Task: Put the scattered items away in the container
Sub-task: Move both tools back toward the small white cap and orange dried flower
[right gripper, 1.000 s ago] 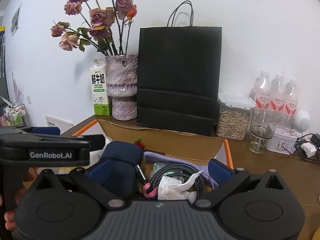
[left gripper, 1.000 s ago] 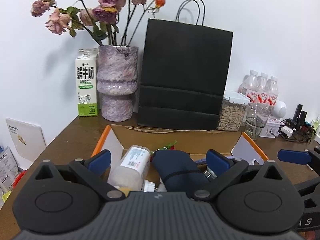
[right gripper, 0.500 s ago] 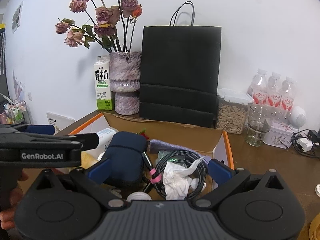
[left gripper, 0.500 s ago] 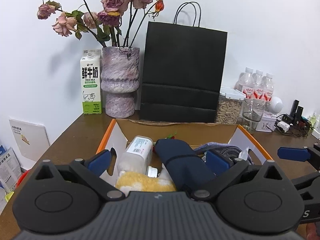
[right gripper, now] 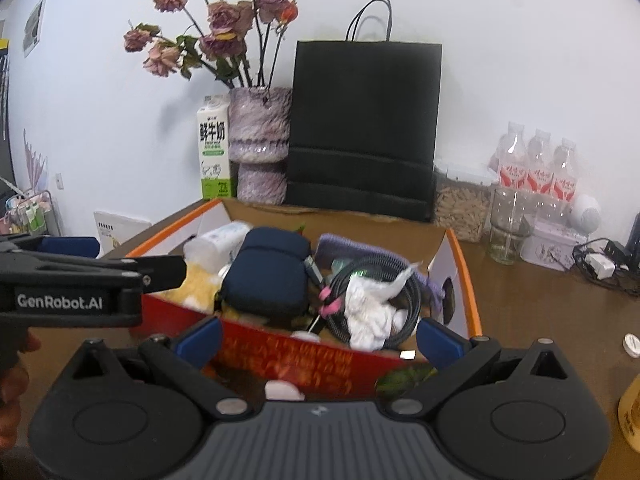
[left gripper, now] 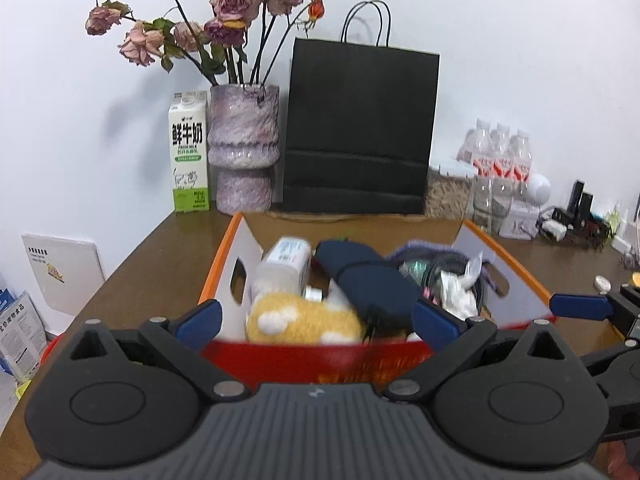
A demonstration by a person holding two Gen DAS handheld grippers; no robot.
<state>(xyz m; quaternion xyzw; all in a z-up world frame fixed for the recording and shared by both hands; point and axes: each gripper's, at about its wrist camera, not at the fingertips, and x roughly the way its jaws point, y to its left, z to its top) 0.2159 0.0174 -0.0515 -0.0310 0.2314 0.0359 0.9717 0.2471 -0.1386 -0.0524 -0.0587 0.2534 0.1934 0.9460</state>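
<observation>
Jaws of both grippers stand spread and hold nothing: the left gripper (left gripper: 316, 322) and the right gripper (right gripper: 318, 338) each hover at the near edge of the open cardboard box with orange rims and a red printed near wall (right gripper: 464, 264), pointed across it toward the far wall. Inside the box lie a navy zipped fabric pouch (right gripper: 266, 276), a fluffy yellow toy with white spots (left gripper: 304, 320), a white plastic bottle on its side (left gripper: 286, 266), a coiled dark braided cable (right gripper: 412, 300) with crumpled white tissue (right gripper: 372, 310) on it, and a lilac knitted cloth (right gripper: 352, 250) along the far right. With the contents packed side by side and both grippers empty, the tidying appears largely done. On the brown wooden worktop (right gripper: 540, 304), a small white cap (right gripper: 632, 345) lies right of the box and may yet belong in it. Behind the box, against the wall and evidently apart from the task, stand a black paper carrier bag (left gripper: 360, 128), a mottled purple vase of dried roses (left gripper: 244, 148) and a milk carton (left gripper: 188, 160).
</observation>
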